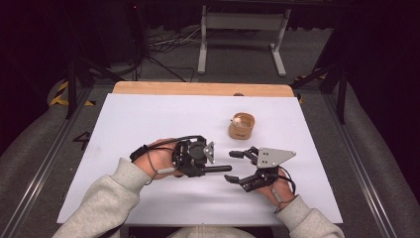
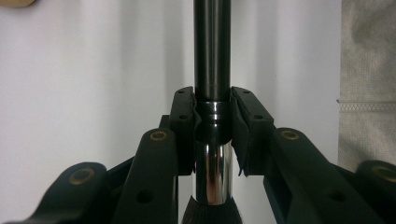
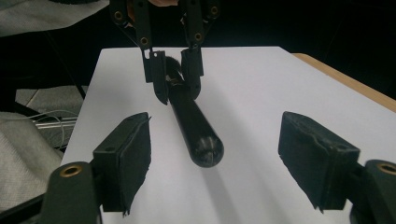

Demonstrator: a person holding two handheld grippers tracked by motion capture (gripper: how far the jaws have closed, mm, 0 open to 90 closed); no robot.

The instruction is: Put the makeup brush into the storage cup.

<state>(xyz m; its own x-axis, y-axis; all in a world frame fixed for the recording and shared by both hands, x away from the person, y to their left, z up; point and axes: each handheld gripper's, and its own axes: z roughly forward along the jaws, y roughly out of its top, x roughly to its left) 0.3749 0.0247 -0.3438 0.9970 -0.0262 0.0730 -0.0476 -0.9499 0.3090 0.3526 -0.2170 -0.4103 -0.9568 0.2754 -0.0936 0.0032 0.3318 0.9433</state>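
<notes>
A black rod (image 1: 221, 168) with a shiny chrome collar (image 2: 213, 172) lies level just above the white table sheet (image 1: 148, 124). My left gripper (image 1: 207, 168) is shut on it, the pads pressing just past the collar in the left gripper view (image 2: 212, 121). The rod (image 2: 212, 46) runs straight out ahead of those jaws. My right gripper (image 1: 234, 166) faces it from the right with its jaws wide apart. In the right gripper view the rod (image 3: 191, 126) points its rounded free end into the gap of the right gripper (image 3: 219, 158), touching neither pad; the left gripper (image 3: 173, 79) clamps it farther back.
A small round wooden cup (image 1: 241, 126) with a pale item inside stands behind the grippers, right of centre. The sheet ends at a wooden table edge (image 1: 198, 88) at the back. A white metal stand (image 1: 242, 29) and cables lie on the floor beyond.
</notes>
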